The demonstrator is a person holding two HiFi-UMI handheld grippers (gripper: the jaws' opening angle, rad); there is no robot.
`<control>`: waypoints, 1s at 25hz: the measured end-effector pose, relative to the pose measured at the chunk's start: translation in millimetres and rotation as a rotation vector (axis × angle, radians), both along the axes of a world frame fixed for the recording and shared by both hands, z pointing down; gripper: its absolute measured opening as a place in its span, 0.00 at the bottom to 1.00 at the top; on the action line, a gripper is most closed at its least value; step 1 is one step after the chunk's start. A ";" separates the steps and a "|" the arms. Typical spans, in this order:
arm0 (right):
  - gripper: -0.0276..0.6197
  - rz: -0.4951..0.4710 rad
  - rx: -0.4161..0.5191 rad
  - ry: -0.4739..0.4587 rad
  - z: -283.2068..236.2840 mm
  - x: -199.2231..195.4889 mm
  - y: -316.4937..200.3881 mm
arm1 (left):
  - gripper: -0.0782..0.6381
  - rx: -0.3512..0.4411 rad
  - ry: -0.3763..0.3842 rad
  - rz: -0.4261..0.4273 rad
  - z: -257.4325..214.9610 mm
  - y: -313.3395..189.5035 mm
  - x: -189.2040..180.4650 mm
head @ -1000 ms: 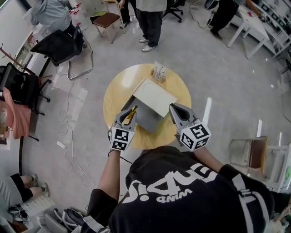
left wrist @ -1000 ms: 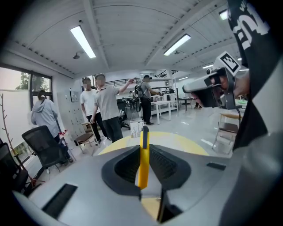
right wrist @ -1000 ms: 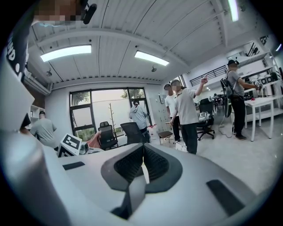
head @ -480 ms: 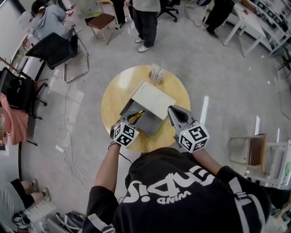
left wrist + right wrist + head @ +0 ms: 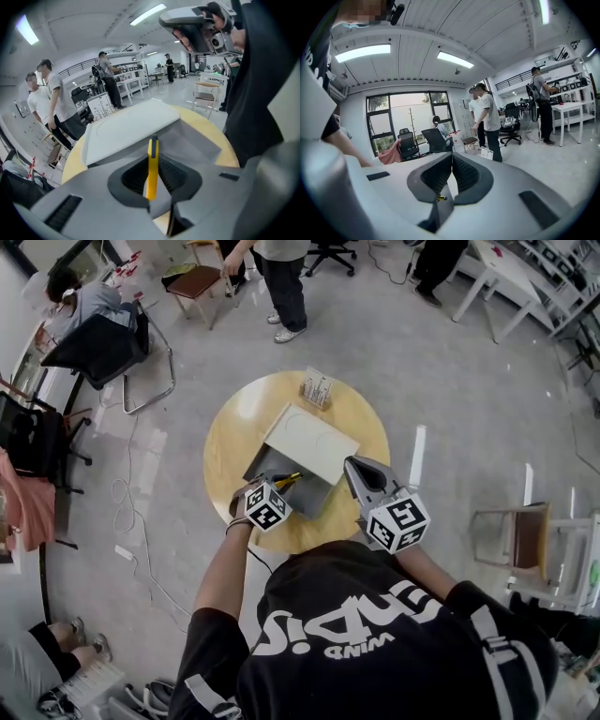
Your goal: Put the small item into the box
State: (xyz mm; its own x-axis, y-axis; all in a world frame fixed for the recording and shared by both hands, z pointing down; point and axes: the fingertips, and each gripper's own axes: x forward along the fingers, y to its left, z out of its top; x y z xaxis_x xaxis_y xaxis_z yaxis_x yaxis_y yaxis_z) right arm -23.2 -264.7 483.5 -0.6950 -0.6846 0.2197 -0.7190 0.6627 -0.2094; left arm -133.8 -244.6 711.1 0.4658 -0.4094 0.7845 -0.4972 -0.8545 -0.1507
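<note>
A slim yellow item (image 5: 287,481) (image 5: 151,171) is clamped upright between the jaws of my left gripper (image 5: 279,487) (image 5: 152,159), which is shut on it. It hangs over the near left part of the open grey box (image 5: 305,491) (image 5: 194,140). The box's cream lid (image 5: 309,442) (image 5: 124,129) lies across the far part of the box. My right gripper (image 5: 352,467) (image 5: 451,161) is to the right of the box, raised above the table, jaws closed together with nothing held. It also shows at the top of the left gripper view (image 5: 197,23).
The box sits on a round yellow table (image 5: 230,432). A small rack of cards (image 5: 317,388) stands at the table's far edge. Chairs (image 5: 98,343) and standing people (image 5: 281,277) surround the table; cables lie on the floor at left.
My left gripper has moved forward and to the right with the yellow item, from the box's near left corner to over its opening. The right gripper has hardly moved.
</note>
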 end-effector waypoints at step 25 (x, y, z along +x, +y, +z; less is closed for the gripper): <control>0.05 0.089 -0.036 0.028 12.7 27.1 -9.6 | 0.21 -0.194 -0.163 0.212 64.4 6.1 16.3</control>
